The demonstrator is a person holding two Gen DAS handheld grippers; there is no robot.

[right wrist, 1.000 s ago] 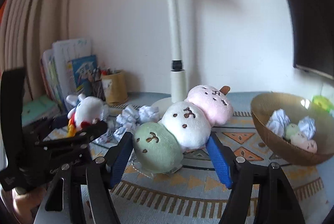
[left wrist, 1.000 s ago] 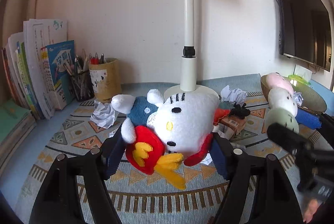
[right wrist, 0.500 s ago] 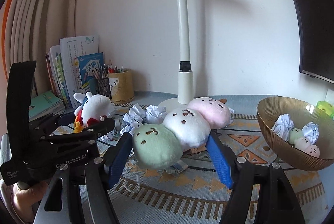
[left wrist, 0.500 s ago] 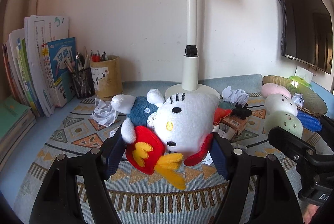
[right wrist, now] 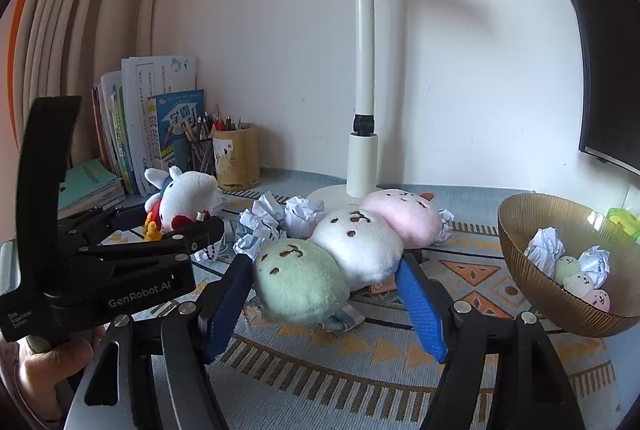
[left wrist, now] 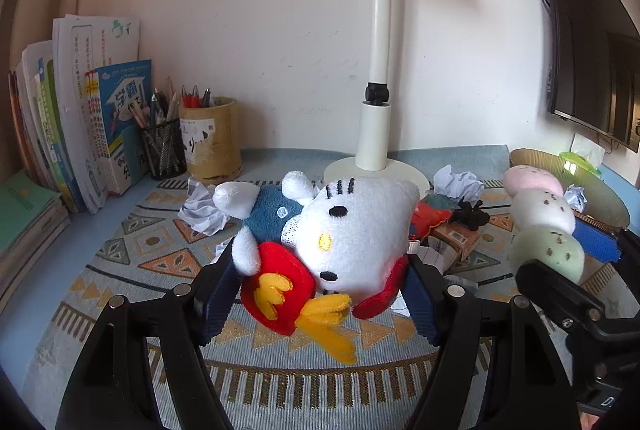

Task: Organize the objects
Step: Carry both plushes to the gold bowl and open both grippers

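Patterned woven mat (left wrist: 132, 262), blue-grey with orange triangles, covering the desk; all objects stand on or above it. White desk lamp (right wrist: 362, 133) at twelve o'clock in both views. Ribbed amber bowl (right wrist: 532, 294) at three o'clock in the right wrist view, holding crumpled paper and small plush balls.

Three-ball plush skewer in green, white and pink (right wrist: 344, 254): clamped across its white middle ball by the right gripper (right wrist: 324, 294), whose blue pads press both flanks; the green ball juts toward seven o'clock, the pink toward one o'clock. It appears to be carried clear of the mat.

White plush cat with blue top and red bow (left wrist: 340, 234): clenched by the left gripper (left wrist: 316, 294), pads pressing the bow and lower head from nine and three o'clock; the body trails toward ten o'clock, the yellow trim hangs toward six.

Handling, as judged: both toys are light, soft and compressible, not fragile and not slippery; the fabric gives under the pads, so a hold across the fullest part is safest. Loose ends will swing.

Crumpled white paper balls (right wrist: 280, 218) lie on the mat beyond the skewer, at eleven o'clock.
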